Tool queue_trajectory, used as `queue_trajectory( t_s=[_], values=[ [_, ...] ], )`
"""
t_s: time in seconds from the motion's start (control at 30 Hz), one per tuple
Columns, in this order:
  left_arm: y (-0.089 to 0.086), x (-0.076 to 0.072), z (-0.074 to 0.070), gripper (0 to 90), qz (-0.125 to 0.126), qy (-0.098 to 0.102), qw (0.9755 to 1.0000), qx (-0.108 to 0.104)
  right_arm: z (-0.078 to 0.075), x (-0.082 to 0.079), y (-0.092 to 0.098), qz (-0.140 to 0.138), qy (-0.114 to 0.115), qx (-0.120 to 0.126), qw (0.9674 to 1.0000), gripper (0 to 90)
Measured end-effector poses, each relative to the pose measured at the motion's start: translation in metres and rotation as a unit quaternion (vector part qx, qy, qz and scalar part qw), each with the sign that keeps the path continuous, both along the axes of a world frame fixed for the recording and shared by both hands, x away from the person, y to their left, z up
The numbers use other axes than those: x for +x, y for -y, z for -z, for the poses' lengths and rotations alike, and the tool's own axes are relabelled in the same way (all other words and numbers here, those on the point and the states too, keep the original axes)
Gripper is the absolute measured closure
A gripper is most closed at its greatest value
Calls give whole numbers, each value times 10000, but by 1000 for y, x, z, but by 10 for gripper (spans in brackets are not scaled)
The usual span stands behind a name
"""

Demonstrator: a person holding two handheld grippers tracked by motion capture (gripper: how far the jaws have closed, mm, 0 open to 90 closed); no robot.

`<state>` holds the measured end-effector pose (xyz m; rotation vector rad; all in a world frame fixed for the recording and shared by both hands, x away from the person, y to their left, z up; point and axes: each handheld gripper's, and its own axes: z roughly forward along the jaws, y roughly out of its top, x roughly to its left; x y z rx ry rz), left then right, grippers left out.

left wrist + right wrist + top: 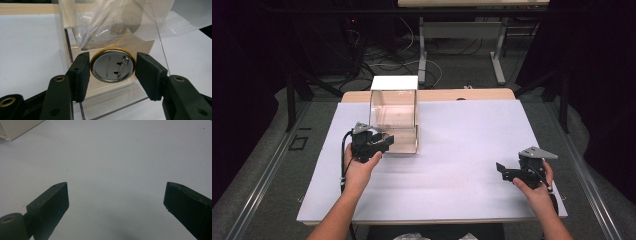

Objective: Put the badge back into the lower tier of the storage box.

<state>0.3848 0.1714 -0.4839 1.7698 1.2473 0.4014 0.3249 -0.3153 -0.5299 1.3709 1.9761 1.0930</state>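
In the left gripper view my left gripper (112, 66) is shut on a round pin badge (113, 65), whose silver back with its safety pin faces the camera and whose rim is yellow. Both pads press on the badge's edge. It is held at the open front of a clear plastic box (394, 112) with a white back. In the high view the left gripper (384, 141) sits at that box's front left. My right gripper (504, 171) rests over the white table cover at the right, open, and nothing lies between its fingers (53, 202).
A white sheet (452, 150) covers the wooden table (482, 94). The box's front panel lies folded down on the sheet (404, 142). Beyond the table stand a second table's legs (498, 55) and floor cables (387, 55).
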Motion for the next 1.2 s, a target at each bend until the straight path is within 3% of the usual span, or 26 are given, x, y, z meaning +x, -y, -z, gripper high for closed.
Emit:
queue_trajectory(
  t_s=[0.67, 1.2],
  values=[
    [2, 1, 12, 464, -169, -30, 9998, -130, 0, 0, 1, -18, 39, -37, 10000, 59],
    [3, 0, 14, 448, -97, -28, 9998, -184, -1, 0, 2, -10, 41, -39, 10000, 59]
  ],
)
